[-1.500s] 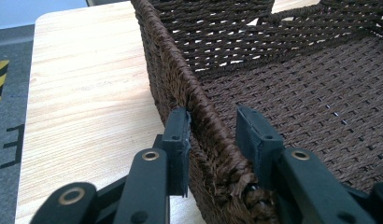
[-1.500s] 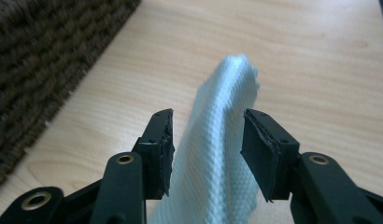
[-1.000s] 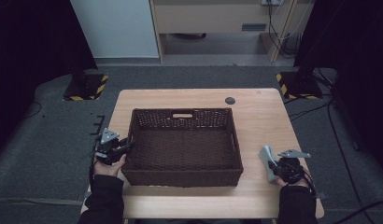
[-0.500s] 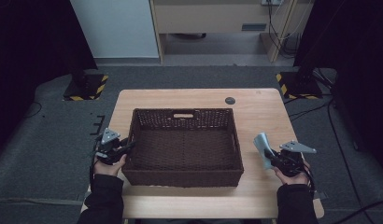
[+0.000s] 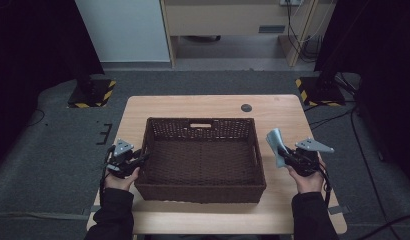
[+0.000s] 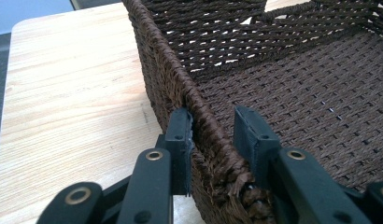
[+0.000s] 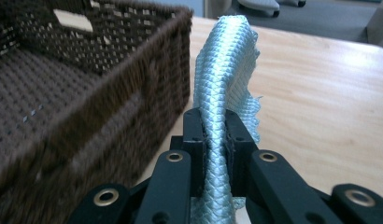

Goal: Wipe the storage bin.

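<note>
left hand-held gripper [image 5: 139, 159]: jaws straddle the left wall of the basket [image 5: 152, 150], one jaw outside, one inside. In the left gripper view [image 6: 212, 135] the outer pad sits on the weave, the inner one looks a hair off it. Reads as a clamp on the rim; can't confirm full pressure on both sides.
why: likely pinning the basket so it doesn't slide on the tabletop [image 5: 193, 104] while the other hand loads it.
basket: dark brown woven, rectangular, centred on the tabletop, cut-out handle in the far wall. Nothing inside that I can see.
black disc [image 5: 246, 107]: small, on the tabletop beyond the basket's far right corner, well apart. Not involved.
cloth [image 5: 276, 145]: pale blue, scale-pattern weave, held up off the tabletop just right of the basket's right wall, not over it yet.
right hand-held gripper [image 5: 282, 152]: jaws pinched tight on the cloth; the right gripper view [image 7: 216, 133] shows the fabric bunched between the pads, rest of it standing up past them.
why: grip at the lower end keeps the free end clear of the rim.
judgement: carry step; next, bring the cloth over the wall and release inside.
risk: loose end snagging on the weave.
</note>
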